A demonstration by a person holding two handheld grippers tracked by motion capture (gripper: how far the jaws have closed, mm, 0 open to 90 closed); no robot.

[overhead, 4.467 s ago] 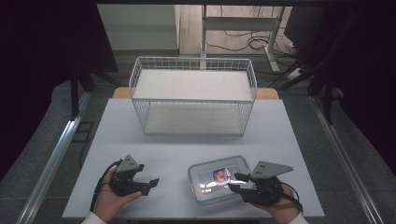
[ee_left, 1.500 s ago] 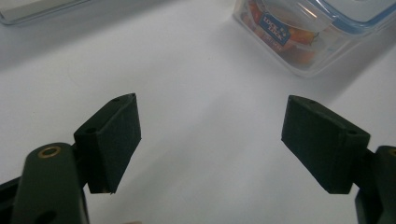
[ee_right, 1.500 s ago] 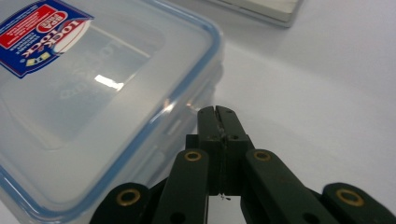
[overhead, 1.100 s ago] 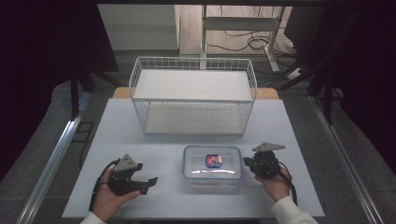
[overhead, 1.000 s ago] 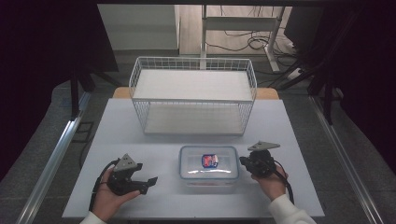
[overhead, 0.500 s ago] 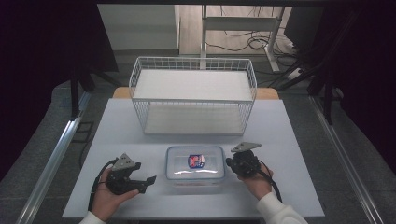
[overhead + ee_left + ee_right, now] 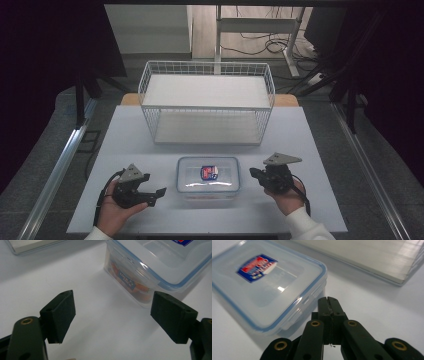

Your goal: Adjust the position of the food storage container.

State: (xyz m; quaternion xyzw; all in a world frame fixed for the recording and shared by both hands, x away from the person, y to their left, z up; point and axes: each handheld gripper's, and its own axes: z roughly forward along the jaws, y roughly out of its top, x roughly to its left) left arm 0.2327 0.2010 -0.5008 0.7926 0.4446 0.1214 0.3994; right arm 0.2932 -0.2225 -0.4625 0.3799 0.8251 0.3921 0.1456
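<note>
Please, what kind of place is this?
Probably a lab or recording workspace, not a home: a plain white table bearing a white wire basket and a clear plastic lidded box, loose cables on the floor behind.

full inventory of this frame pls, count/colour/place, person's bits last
table: 1, white, centre of the high view
wire basket: 1, white, far half of the table, standing empty
lidded container: 1, clear with blue seal rim and red-blue label, near centre, between the tools
left tool: 1, black with grey plate, left of the container, jaws open
right tool: 1, black with grey plate, right of the container, jaws shut, empty
hands: 2, one per tool, near table edge
</note>
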